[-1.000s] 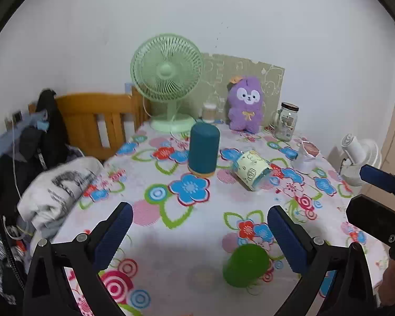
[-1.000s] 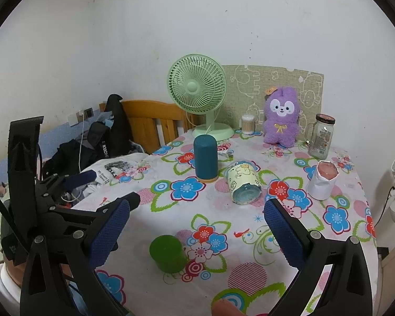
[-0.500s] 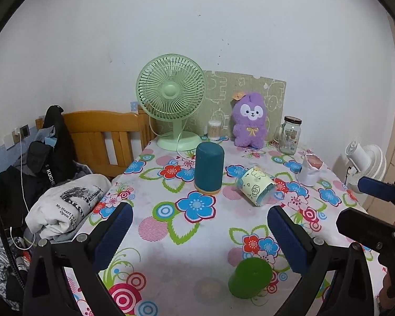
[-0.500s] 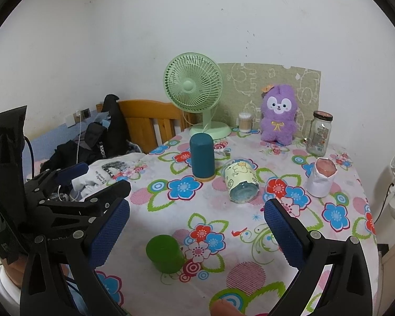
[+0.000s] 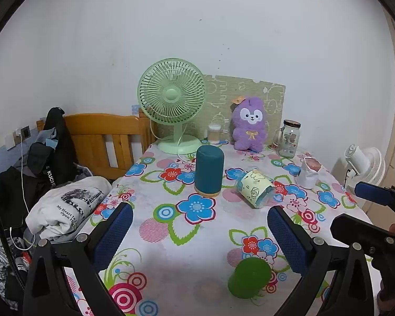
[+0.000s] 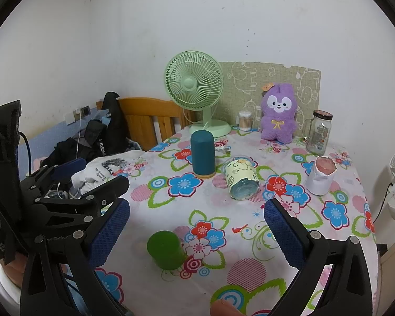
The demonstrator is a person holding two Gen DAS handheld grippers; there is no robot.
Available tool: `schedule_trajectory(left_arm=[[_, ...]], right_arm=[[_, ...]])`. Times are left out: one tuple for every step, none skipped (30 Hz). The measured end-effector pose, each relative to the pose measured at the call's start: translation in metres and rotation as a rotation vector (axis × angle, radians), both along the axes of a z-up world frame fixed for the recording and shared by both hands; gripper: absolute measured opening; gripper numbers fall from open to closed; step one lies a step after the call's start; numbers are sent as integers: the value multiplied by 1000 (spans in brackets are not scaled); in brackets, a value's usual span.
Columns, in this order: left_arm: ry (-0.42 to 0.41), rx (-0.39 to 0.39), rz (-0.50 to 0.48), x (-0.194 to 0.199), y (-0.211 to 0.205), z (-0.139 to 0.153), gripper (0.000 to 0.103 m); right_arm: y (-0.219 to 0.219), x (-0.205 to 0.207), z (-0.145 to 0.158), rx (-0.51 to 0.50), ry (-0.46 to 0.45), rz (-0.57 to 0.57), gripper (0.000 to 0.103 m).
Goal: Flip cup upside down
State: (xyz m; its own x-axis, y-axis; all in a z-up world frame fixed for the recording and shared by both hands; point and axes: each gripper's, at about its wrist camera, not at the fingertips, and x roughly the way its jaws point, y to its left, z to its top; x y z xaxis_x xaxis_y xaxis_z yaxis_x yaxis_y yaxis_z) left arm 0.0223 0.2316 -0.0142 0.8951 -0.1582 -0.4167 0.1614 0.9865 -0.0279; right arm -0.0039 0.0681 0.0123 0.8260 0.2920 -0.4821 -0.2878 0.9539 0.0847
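Both jaws stand wide open and hold nothing: the left gripper (image 5: 200, 233) and right gripper (image 6: 196, 226) hover above the flowered desk (image 6: 276, 223). The green cup (image 6: 166, 250) stands near the front edge, seemingly already mouth-down, though I cannot be sure. Smooth and light, it could slip or skid off that edge if pinched off-centre, and the cartoon-print cup (image 6: 242, 181) lying on its side might be mistaken for the target.

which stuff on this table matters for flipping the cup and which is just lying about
For the job:
- small green plastic cup, standing near the front edge
- left gripper, jaws open
- right gripper, jaws open

Lying about:
- tall teal cylinder
- pale yellow cartoon cup on its side
- mint green desk fan
- purple plush toy
- clear glass jar
- white paper-wrapped cup
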Motion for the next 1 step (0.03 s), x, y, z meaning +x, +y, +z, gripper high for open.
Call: schedule_trajectory(left_arm=[[-1, -1, -4, -1, 0, 0, 103]], right_arm=[[0, 0, 0, 0, -1, 0, 103]])
